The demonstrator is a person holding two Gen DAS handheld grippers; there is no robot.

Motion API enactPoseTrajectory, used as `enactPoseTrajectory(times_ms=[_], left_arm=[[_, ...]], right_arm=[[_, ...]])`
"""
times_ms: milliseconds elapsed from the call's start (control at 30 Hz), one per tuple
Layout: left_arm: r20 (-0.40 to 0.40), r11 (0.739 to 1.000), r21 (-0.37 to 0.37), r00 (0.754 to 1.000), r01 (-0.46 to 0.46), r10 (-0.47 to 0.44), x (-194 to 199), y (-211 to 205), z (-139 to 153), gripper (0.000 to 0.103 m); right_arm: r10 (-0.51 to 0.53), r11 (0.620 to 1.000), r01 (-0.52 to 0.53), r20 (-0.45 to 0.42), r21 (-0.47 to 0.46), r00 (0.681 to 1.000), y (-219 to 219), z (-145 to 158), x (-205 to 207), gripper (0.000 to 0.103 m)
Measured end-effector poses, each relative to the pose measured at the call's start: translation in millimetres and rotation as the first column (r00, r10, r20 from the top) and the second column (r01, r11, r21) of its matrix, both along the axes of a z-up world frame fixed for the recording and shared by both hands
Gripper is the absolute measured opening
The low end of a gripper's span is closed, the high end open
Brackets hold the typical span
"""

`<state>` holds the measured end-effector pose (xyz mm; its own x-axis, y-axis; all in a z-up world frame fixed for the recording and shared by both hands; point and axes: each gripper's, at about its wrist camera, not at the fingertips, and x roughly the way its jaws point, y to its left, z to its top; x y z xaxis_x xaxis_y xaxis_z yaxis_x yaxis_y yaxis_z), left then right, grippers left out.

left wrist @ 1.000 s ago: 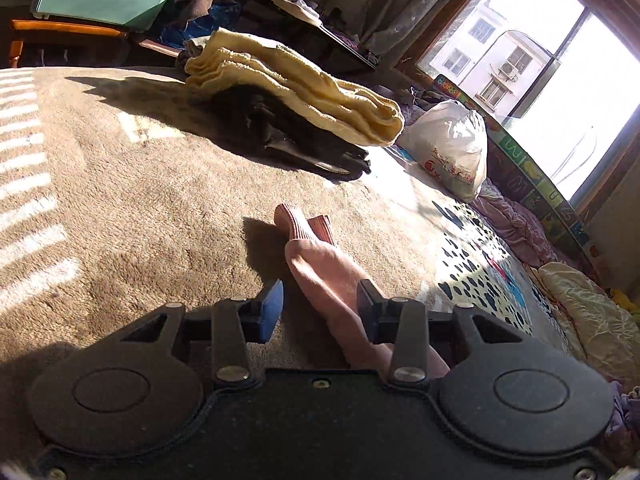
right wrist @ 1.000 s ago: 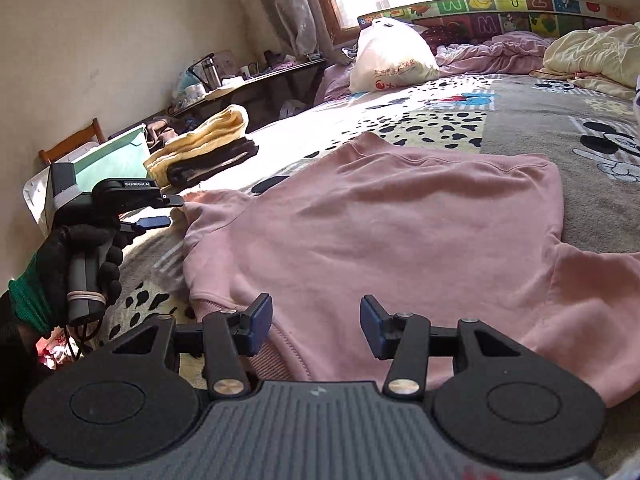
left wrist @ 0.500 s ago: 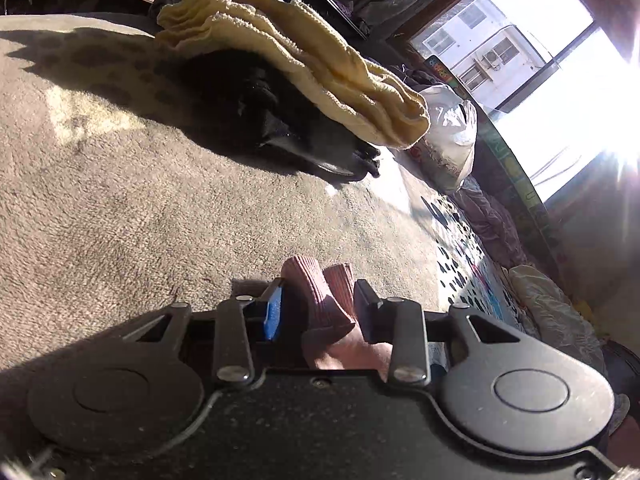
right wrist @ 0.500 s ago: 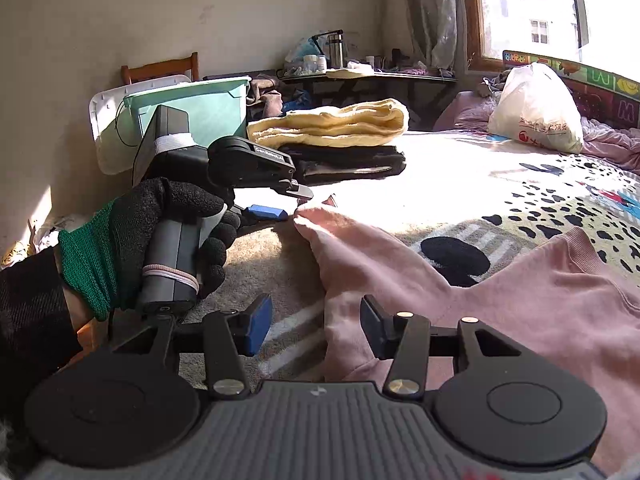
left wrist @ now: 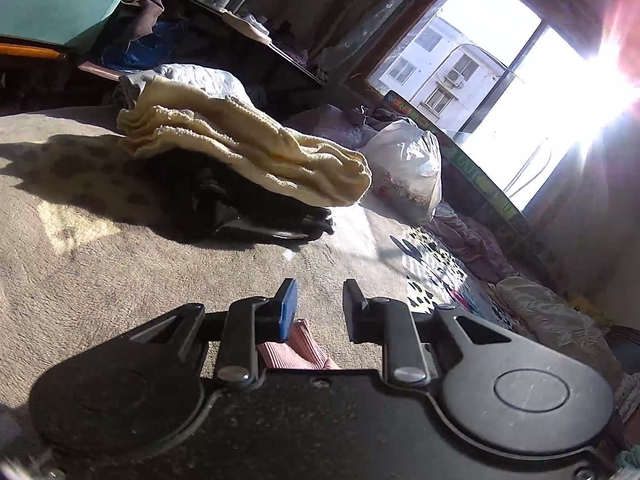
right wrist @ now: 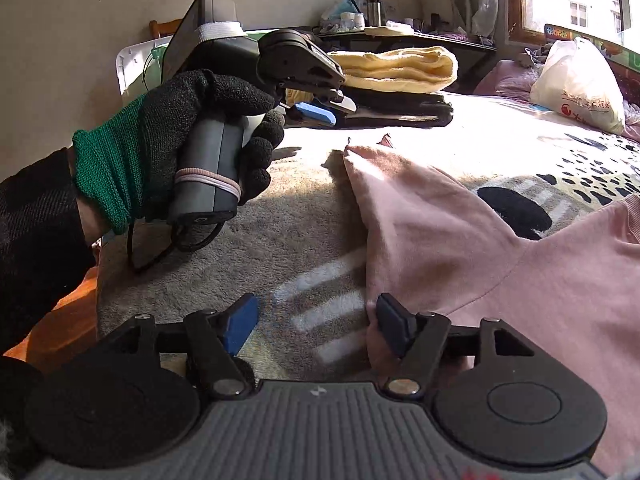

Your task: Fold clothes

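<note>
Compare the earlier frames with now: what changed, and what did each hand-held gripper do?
The left hand-held gripper narrowed its jaws over the pink sleeve; its cuff sits low between them, pinch unclear. The right hand-held gripper swung left from the sweatshirt body to the sleeve; its jaws are opening, with only bed between them. The yellow towel and white bag stayed put.

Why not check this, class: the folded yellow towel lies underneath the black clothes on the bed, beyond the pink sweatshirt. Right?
Not quite. The yellow towel lies on top of the black clothes, not underneath; the right wrist view shows it. They are indeed on the bed, beyond the pink sweatshirt.
</note>
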<state>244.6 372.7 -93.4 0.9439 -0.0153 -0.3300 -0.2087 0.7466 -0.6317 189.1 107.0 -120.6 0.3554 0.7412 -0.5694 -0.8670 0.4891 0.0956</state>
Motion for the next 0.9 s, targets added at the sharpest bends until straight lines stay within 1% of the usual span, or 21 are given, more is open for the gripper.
enactPoseTrajectory(times_ms=[33, 67, 100, 133, 167, 200, 233, 267, 300, 333, 367, 433, 467, 533, 567, 600, 667, 733, 767, 833, 900], left_arm=[[0.003, 0.991, -0.05, 0.993, 0.12, -0.12, 4.7, -7.1, -6.6, 0.023], [0.01, 0.966, -0.099, 0.971, 0.241, -0.241, 9.7, -14.5, -13.7, 0.031], [-0.015, 0.961, -0.102, 0.966, 0.257, -0.26, 8.6, -19.7, -16.8, 0.037], [-0.043, 0.959, -0.102, 0.962, 0.265, -0.271, 7.1, -24.8, -19.7, 0.051], [-0.07, 0.956, -0.102, 0.957, 0.274, -0.282, 5.6, -29.8, -22.5, 0.043], [-0.098, 0.954, -0.103, 0.951, 0.282, -0.292, 4.0, -34.9, -25.4, 0.019], [-0.126, 0.951, -0.103, 0.945, 0.291, -0.303, 2.5, -39.9, -28.2, 0.013], [-0.154, 0.948, -0.104, 0.937, 0.299, -0.313, 1.0, -45.0, -31.1, 0.028], [-0.089, 0.931, -0.165, 0.935, 0.327, -0.344, -4.0, -43.3, -28.6, 0.036], [-0.041, 0.909, -0.213, 0.926, 0.358, -0.375, -7.4, -43.4, -27.6, 0.05], [-0.021, 0.869, -0.285, 0.903, 0.405, -0.428, -8.7, -47.4, -31.9, 0.057], [-0.086, 0.842, -0.34, 0.878, 0.419, -0.472, -2.8, -54.8, -44.1, 0.058], [-0.119, 0.829, -0.366, 0.862, 0.423, -0.492, 0.3, -58.5, -50.2, 0.055], [-0.139, 0.856, -0.359, 0.886, 0.372, -0.443, 1.3, -51.2, -50.4, 0.053], [-0.148, 0.869, -0.354, 0.897, 0.345, -0.416, 1.7, -47.3, -50.3, 0.045], [-0.157, 0.887, -0.337, 0.91, 0.315, -0.383, 3.2, -43.7, -50.3, 0.043], [-0.156, 0.935, -0.281, 0.951, 0.217, -0.268, 10.9, -29.4, -49.1, 0.043], [-0.135, 0.948, -0.281, 0.972, 0.148, -0.192, 19.7, -14.8, -50.2, 0.043], [-0.118, 0.949, -0.29, 0.98, 0.121, -0.161, 23.5, -7.9, -52.1, 0.044], [-0.1, 0.943, -0.323, 0.988, 0.083, -0.121, 28.0, 3.6, -57.7, 0.043], [-0.094, 0.942, -0.335, 0.994, 0.029, -0.064, 28.5, 10.7, -60.3, 0.038]], right_arm=[[0.001, 1.0, -0.001, -0.003, 0.005, 1.0, -1.2, 0.0, -0.3, 0.069], [0.002, 1.0, -0.002, -0.006, 0.009, 1.0, -2.4, 0.0, -0.5, 0.069], [0.003, 1.0, -0.003, -0.009, 0.014, 1.0, -3.3, 0.0, -0.5, 0.069], [0.006, 1.0, -0.005, -0.011, 0.018, 1.0, -3.7, -0.1, 0.2, 0.07], [0.008, 1.0, -0.008, -0.014, 0.021, 1.0, -4.0, -0.2, 0.9, 0.071], [0.01, 1.0, -0.01, -0.015, 0.024, 1.0, -4.3, -0.4, 1.2, 0.071], [0.011, 1.0, -0.01, -0.014, 0.024, 1.0, -4.6, -0.7, 0.6, 0.071], [0.011, 1.0, -0.011, -0.014, 0.025, 1.0, -5.0, -1.1, 0.4, 0.071], [0.013, 0.999, -0.012, -0.019, 0.03, 1.0, -5.6, -1.6, 1.3, 0.071], [0.014, 0.999, -0.013, -0.025, 0.034, 1.0, -6.3, -2.0, 1.9, 0.072], [0.016, 0.999, -0.015, -0.031, 0.038, 0.999, -7.6, -2.1, 2.0, 0.072], [0.017, 0.999, -0.016, -0.036, 0.041, 0.999, -9.5, -2.6, 1.2, 0.073], [0.017, 0.999, -0.016, -0.035, 0.04, 0.999, -9.8, -2.7, 0.4, 0.073], [0.021, 0.999, -0.02, -0.025, 0.032, 0.999, -8.2, -3.6, 0.5, 0.073], [0.022, 0.999, -0.021, -0.018, 0.026, 1.0, -7.3, -4.2, 0.0, 0.073], [0.021, 0.999, -0.02, -0.01, 0.025, 1.0, -7.1, -4.4, -1.7, 0.073], [0.022, 0.999, -0.021, -0.023, 0.047, 1.0, -11.1, -5.1, -1.1, 0.073], [0.024, 0.997, -0.02, -0.044, 0.075, 0.999, -17.1, -5.8, 0.1, 0.073], [0.024, 0.996, -0.02, -0.048, 0.084, 0.999, -19.1, -6.3, -0.1, 0.073], [0.024, 0.996, -0.02, -0.048, 0.092, 0.999, -21.8, -7.1, -1.7, 0.073], [0.024, 0.995, -0.02, -0.043, 0.093, 0.999, -23.0, -8.1, -3.5, 0.073]])
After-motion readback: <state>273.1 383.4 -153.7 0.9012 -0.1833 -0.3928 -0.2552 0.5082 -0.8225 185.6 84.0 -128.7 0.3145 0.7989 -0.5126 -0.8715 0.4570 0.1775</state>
